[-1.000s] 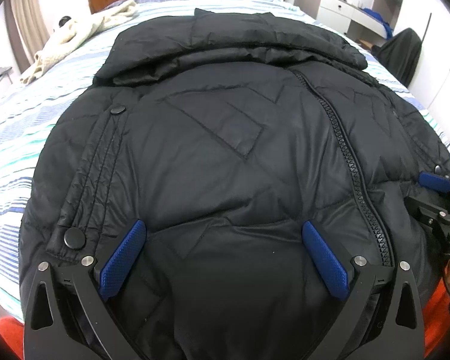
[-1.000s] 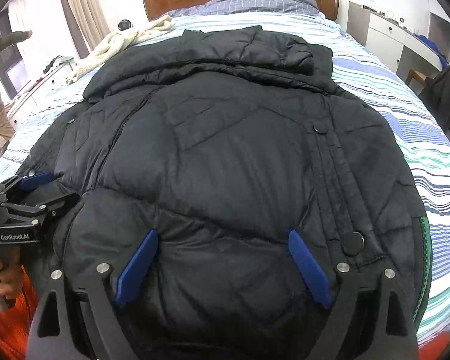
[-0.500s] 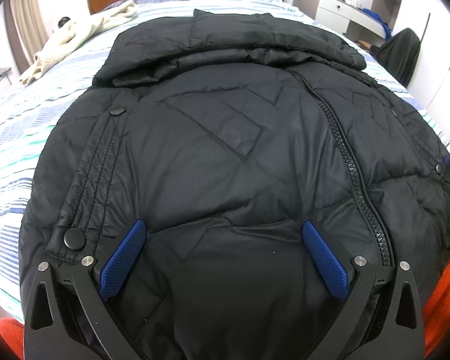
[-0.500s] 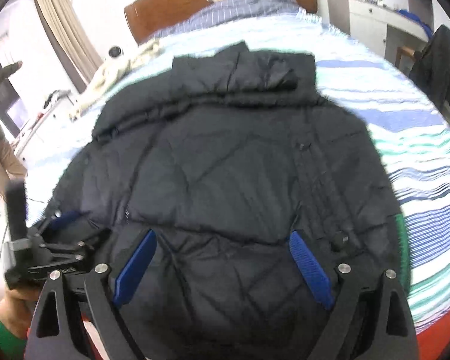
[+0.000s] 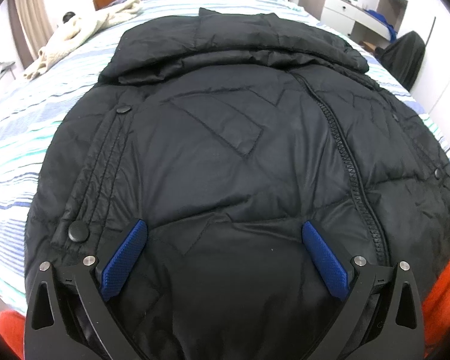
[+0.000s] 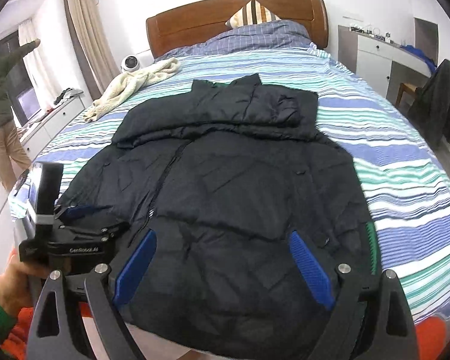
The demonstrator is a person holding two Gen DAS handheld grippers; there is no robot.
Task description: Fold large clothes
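Both grippers, left [image 5: 225, 267] and right [image 6: 223, 270], are held spread, empty, over the jacket [image 6: 225, 186] hem at the bed's [image 6: 405, 180] foot edge, seemingly to grasp it.

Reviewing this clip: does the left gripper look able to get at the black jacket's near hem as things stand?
Probably yes. The left gripper is open low over the black jacket at its near edge, with nothing between its fingers and the fabric.

Jacket [image 6: 240, 195] on bed [image 6: 405, 162]; blanket [image 6: 135, 87] behind-left.
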